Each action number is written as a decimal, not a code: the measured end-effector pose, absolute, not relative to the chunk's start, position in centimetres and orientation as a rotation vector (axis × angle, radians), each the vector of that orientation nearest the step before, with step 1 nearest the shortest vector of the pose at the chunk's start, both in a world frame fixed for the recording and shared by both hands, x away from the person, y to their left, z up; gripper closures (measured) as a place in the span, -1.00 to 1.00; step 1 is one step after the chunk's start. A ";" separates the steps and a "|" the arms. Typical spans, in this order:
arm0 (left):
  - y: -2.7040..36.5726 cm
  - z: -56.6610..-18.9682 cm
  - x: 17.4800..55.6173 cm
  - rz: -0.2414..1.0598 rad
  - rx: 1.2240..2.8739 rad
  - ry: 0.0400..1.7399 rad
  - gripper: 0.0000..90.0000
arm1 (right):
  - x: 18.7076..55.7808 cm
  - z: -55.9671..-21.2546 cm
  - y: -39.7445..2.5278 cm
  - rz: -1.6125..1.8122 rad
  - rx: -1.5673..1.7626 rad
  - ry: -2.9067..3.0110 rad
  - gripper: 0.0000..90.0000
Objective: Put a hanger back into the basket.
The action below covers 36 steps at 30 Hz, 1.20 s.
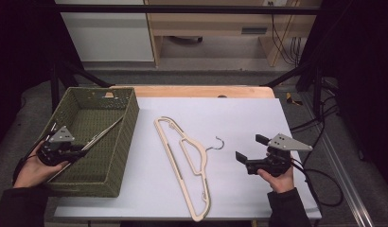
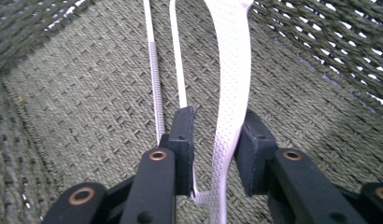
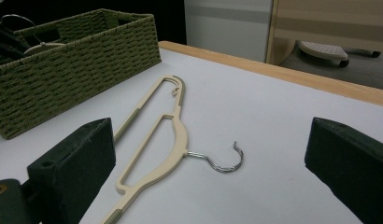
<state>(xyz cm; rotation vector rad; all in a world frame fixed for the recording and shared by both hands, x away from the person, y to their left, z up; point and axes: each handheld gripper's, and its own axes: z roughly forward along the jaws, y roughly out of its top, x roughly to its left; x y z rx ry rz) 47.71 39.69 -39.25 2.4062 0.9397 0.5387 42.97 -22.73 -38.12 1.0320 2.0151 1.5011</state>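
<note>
A green woven basket (image 1: 120, 156) stands at the table's left. A pale hanger (image 1: 105, 132) lies slanted inside it, its far end near the right rim. My left gripper (image 1: 83, 150) reaches into the basket. In the left gripper view its jaws straddle that hanger's arm (image 2: 232, 70): the right pad touches it, and a narrow gap shows at the left pad (image 2: 184, 135). A second beige hanger (image 1: 182, 161) with a metal hook lies flat on the white mat. To its right, my right gripper (image 1: 249, 147) is open and holds nothing, aimed at that hanger (image 3: 175, 135).
The white mat (image 1: 239, 118) covers most of the wooden table, whose bare edge (image 1: 197, 91) shows at the back. Black frame posts rise at both sides. Cables trail off the table's right side (image 1: 320, 184). The basket (image 3: 87, 51) sits left of the flat hanger.
</note>
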 end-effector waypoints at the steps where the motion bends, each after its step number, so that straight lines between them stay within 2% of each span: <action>1: 39.6 -39.4 47.8 0.526 2.410 0.933 0.51 | 43.0 -38.1 -22.7 1.502 1.031 2.015 -0.95; 16: 38.1 -40.6 48.2 0.474 2.522 0.913 0.23 | 43.0 -38.1 -22.8 1.505 1.029 2.012 -0.95; 21: 38.3 -40.3 48.2 0.479 2.502 0.916 0.15 | 43.0 -38.1 -22.8 1.506 1.029 2.015 -0.95; 24: 38.5 -39.4 47.9 0.499 2.446 0.917 0.02 | 42.9 -38.1 -22.8 1.505 1.024 2.018 -0.95; 25: 38.5 -39.1 47.8 0.510 2.422 0.918 -0.08 | 42.9 -38.1 -22.8 1.506 1.025 2.017 -0.95; 36: 38.1 -34.2 46.2 0.596 2.035 0.928 -0.58 | 42.9 -38.0 -22.7 1.529 1.037 2.010 -0.95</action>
